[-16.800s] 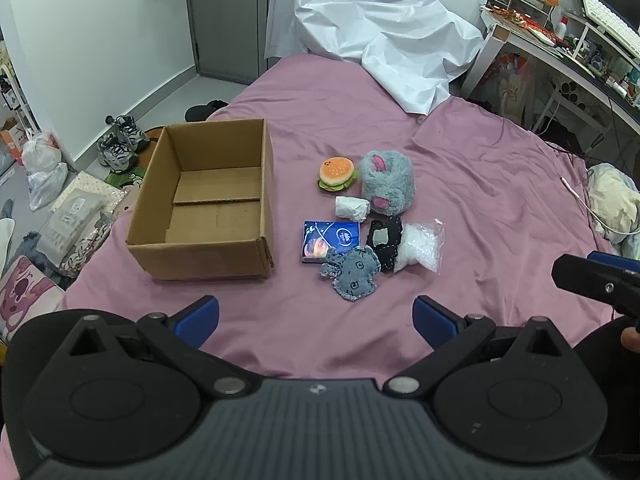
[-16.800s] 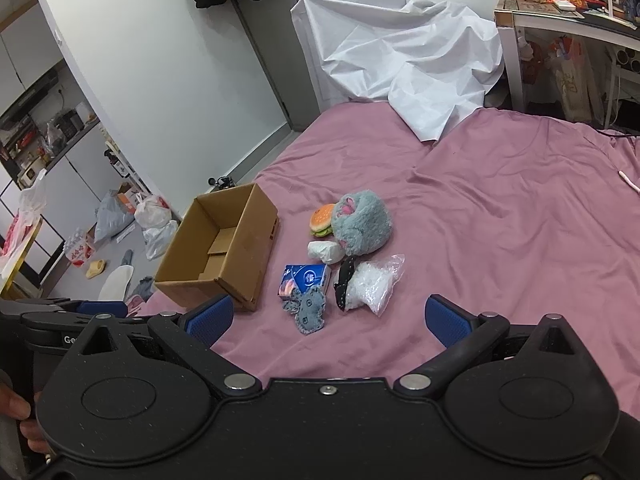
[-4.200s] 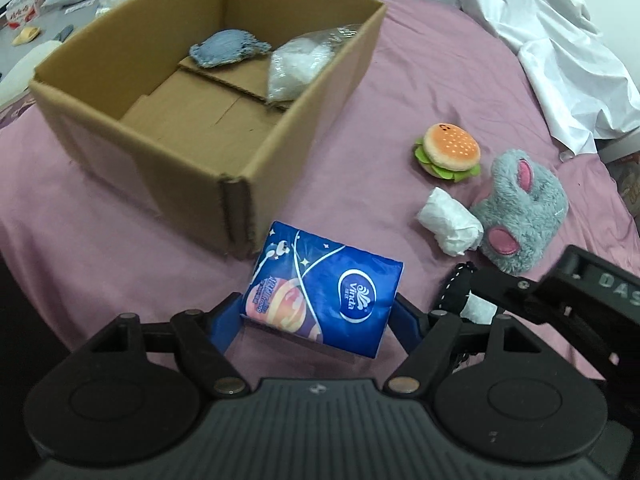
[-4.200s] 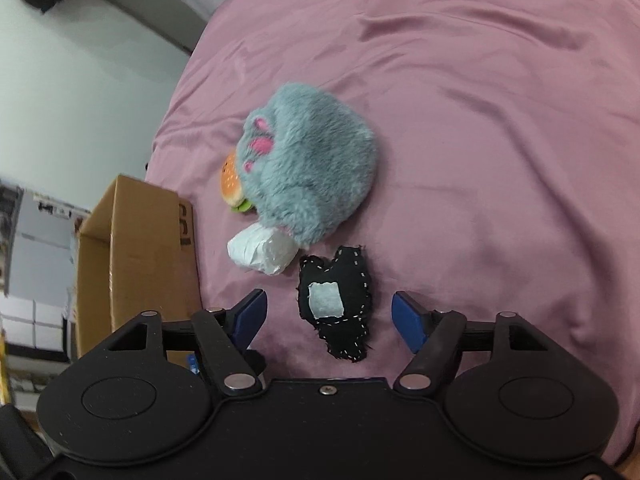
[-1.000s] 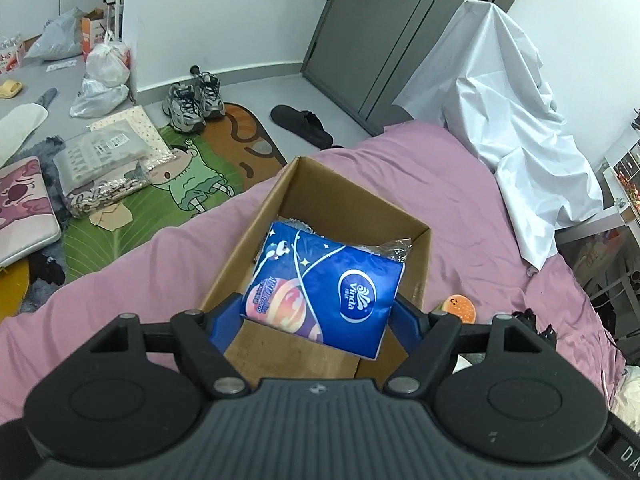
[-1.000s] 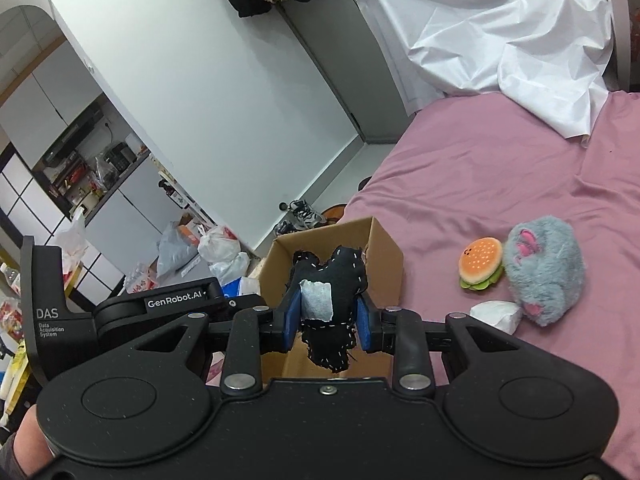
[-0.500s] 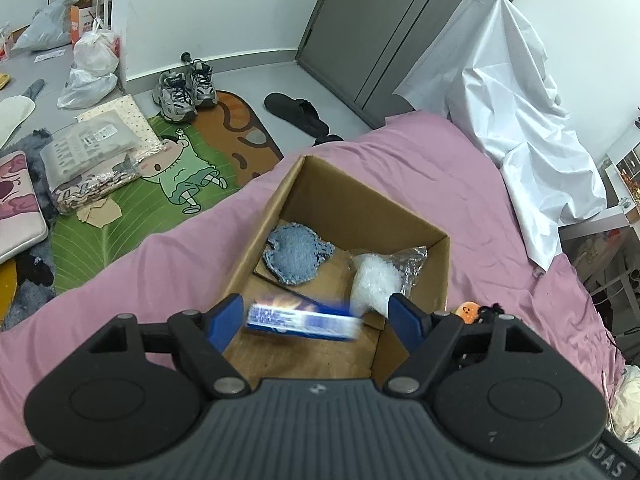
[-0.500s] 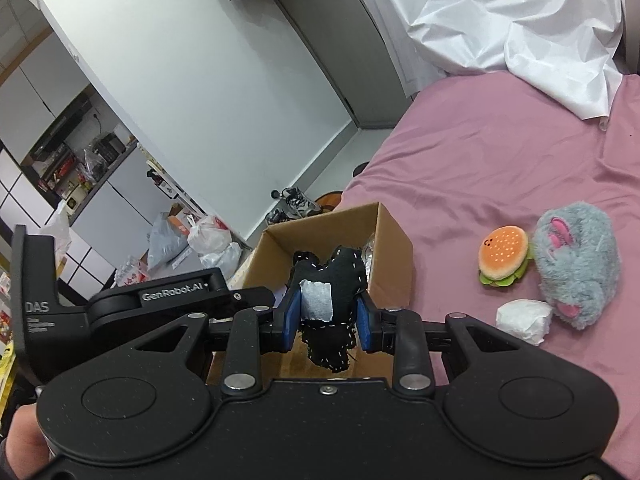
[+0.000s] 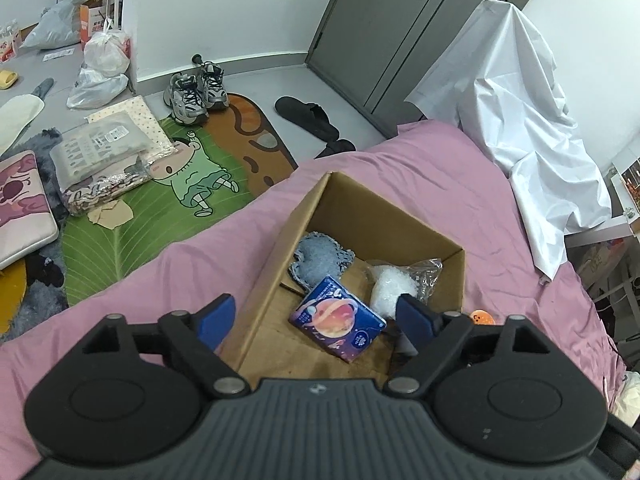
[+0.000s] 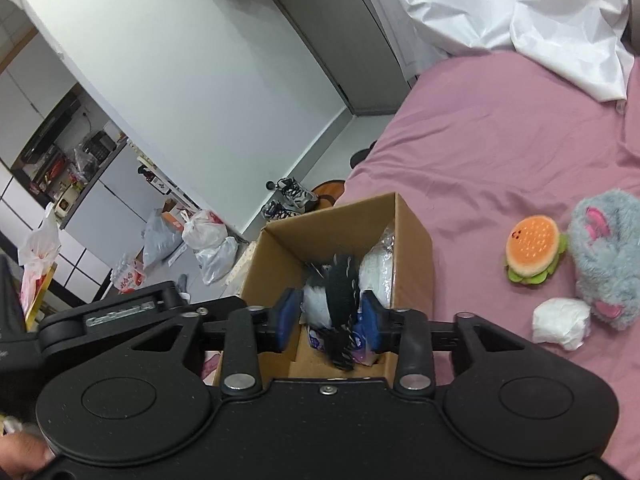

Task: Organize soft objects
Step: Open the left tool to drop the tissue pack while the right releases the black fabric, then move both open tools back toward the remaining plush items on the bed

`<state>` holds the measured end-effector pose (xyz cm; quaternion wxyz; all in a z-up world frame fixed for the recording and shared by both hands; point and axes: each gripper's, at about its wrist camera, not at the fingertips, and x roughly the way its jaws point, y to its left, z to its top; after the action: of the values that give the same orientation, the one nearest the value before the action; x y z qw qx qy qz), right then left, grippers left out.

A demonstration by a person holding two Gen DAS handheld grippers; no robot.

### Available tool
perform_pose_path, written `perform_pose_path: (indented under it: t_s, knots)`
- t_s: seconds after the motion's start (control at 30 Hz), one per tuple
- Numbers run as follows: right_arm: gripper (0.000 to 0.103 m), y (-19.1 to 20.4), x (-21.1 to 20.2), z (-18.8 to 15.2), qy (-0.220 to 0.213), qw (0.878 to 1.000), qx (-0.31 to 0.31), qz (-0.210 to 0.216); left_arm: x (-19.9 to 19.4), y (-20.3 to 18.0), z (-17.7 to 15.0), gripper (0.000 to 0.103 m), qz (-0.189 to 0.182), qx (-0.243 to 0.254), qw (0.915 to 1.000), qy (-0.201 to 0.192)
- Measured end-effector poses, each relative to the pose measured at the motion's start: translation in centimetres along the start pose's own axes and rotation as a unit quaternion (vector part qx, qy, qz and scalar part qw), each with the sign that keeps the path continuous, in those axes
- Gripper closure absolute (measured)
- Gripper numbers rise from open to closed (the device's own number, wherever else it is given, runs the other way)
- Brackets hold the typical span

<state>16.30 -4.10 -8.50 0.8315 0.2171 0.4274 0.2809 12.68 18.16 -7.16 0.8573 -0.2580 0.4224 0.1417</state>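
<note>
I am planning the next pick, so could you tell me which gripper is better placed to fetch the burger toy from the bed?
Right. The right gripper looks straight at the burger toy; the left gripper barely glimpses it past the cardboard box.

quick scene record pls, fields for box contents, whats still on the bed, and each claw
in box: tissue pack, blue fabric piece, clear bag of white filling
on bed: burger plush, grey plush, white wad
left claw: opening, empty, above cardboard box
right claw: opening, black patch between pads, above the box
</note>
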Motion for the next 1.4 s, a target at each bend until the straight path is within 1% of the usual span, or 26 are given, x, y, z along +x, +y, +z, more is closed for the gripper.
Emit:
perform_pose_path:
  t_s: [0.03, 0.1, 0.13, 0.17, 0.3, 0.37, 0.47, 0.6, 0.63, 0.73, 0.77, 0.83, 0.97, 1.03, 1.13, 1.23, 1.33, 1.4]
  knots:
    - [0.052, -0.1, 0.0, -0.1, -0.001, 1.0, 0.005, -0.002, -0.1, 0.1, 0.0, 0.012, 0.0, 0.002, 1.0, 0.0]
    - [0.05, -0.2, -0.3, -0.1, -0.003, 1.0, 0.007, -0.003, -0.2, 0.0, -0.2, 0.009, 0.004, 0.005, 1.0, 0.005]
    - [0.048, -0.2, -0.5, -0.1, -0.003, 1.0, 0.007, -0.004, -0.2, 0.0, -0.2, 0.007, 0.007, 0.006, 0.9999, 0.008]
    - [0.045, -0.3, -0.8, 0.0, -0.006, 1.0, 0.01, -0.005, -0.2, -0.1, -0.3, 0.007, 0.009, 0.007, 0.9999, 0.011]
    - [0.039, -0.8, -1.6, 0.1, -0.007, 1.0, 0.026, -0.01, -0.5, -0.4, -0.6, 0.006, 0.01, 0.011, 0.9997, 0.02]
    - [0.031, -0.9, -2.2, 0.1, -0.007, 1.0, 0.025, -0.015, -0.8, -0.6, -0.7, 0.002, 0.01, 0.012, 0.9996, 0.022]
    - [0.02, -0.9, -3.3, 0.2, -0.009, 1.0, 0.019, -0.022, -1.1, -1.0, -1.0, 0.001, 0.004, 0.012, 0.9996, 0.025]
    - [0.015, -1.1, -4.5, 0.5, -0.001, 1.0, 0.006, -0.031, -1.5, -1.8, -1.4, 0.0, -0.015, 0.012, 0.9995, 0.026]
    - [0.013, -1.1, -4.8, 0.6, 0.002, 0.999, -0.001, -0.038, -1.6, -2.0, -1.5, 0.0, -0.019, 0.011, 0.9994, 0.026]
    - [0.009, -1.2, -5.4, 0.7, 0.01, 0.998, -0.021, -0.053, -2.2, -2.7, -1.8, 0.0, -0.01, 0.025, 0.9996, 0.013]
    - [0.004, -1.3, -5.6, 0.8, 0.012, 0.998, -0.024, -0.055, -2.4, -2.8, -1.9, 0.0, -0.008, 0.027, 0.9996, 0.009]
    - [0.0, -1.6, -6.1, 1.1, 0.009, 0.998, -0.023, -0.062, -2.8, -3.1, -2.0, 0.0, -0.009, 0.027, 0.9996, 0.002]
    - [0.0, -2.1, -7.0, 1.7, 0.012, 0.997, -0.03, -0.07, -3.7, -4.1, -2.4, 0.0, -0.001, 0.05, 0.9987, -0.009]
    - [0.0, -2.5, -7.5, 2.0, 0.013, 0.995, -0.043, -0.086, -3.9, -4.7, -2.7, 0.0, 0.0, 0.059, 0.9982, -0.012]
    - [0.0, -3.1, -8.7, 2.2, -0.002, 0.994, -0.063, -0.085, -4.5, -5.3, -3.1, 0.0, -0.002, 0.057, 0.998, -0.028]
    - [0.0, -4.0, -9.4, 2.6, 0.002, 0.993, -0.077, -0.088, -5.1, -5.9, -3.5, 0.0, -0.004, 0.058, 0.9971, -0.05]
    - [0.0, -5.1, -10.2, 2.6, -0.008, 0.992, -0.087, -0.087, -5.3, -6.9, -3.7, 0.0, -0.004, 0.072, 0.9962, -0.048]
    - [0.0, -5.8, -10.9, 2.5, -0.018, 0.992, -0.095, -0.075, -5.2, -7.5, -3.9, 0.0, -0.008, 0.075, 0.9964, -0.039]
